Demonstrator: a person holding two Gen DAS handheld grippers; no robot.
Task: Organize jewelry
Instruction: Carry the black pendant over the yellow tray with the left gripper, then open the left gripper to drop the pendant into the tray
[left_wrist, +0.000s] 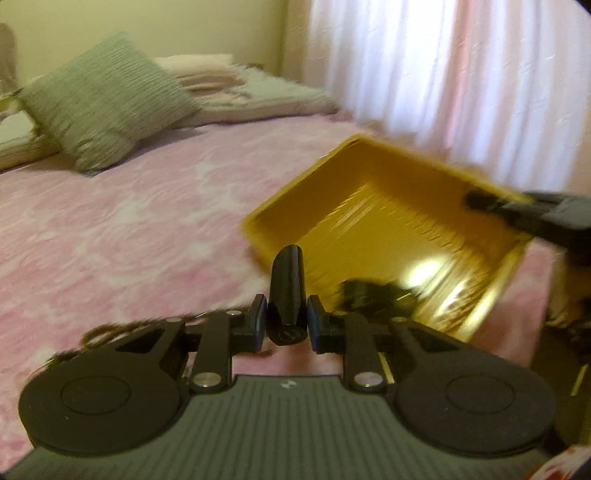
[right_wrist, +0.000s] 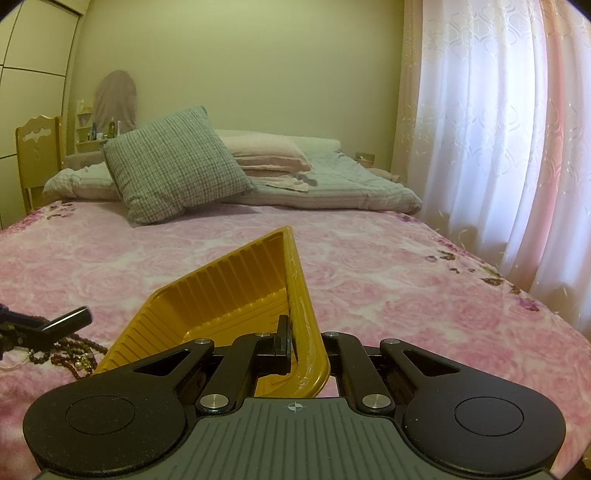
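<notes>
A gold plastic tray lies on the pink bed. My right gripper is shut on the tray's near rim and holds it tilted; it shows as a dark arm at the tray's right edge in the left wrist view. My left gripper is shut on a black cylindrical object, just in front of the tray. A dark blurred item lies inside the tray. Dark beaded necklaces lie on the bedspread left of the tray, under the left gripper.
A grey-green cushion and folded pink and grey bedding sit at the head of the bed. White-pink curtains hang on the right. A wooden chair stands at far left. The left wrist view is motion-blurred.
</notes>
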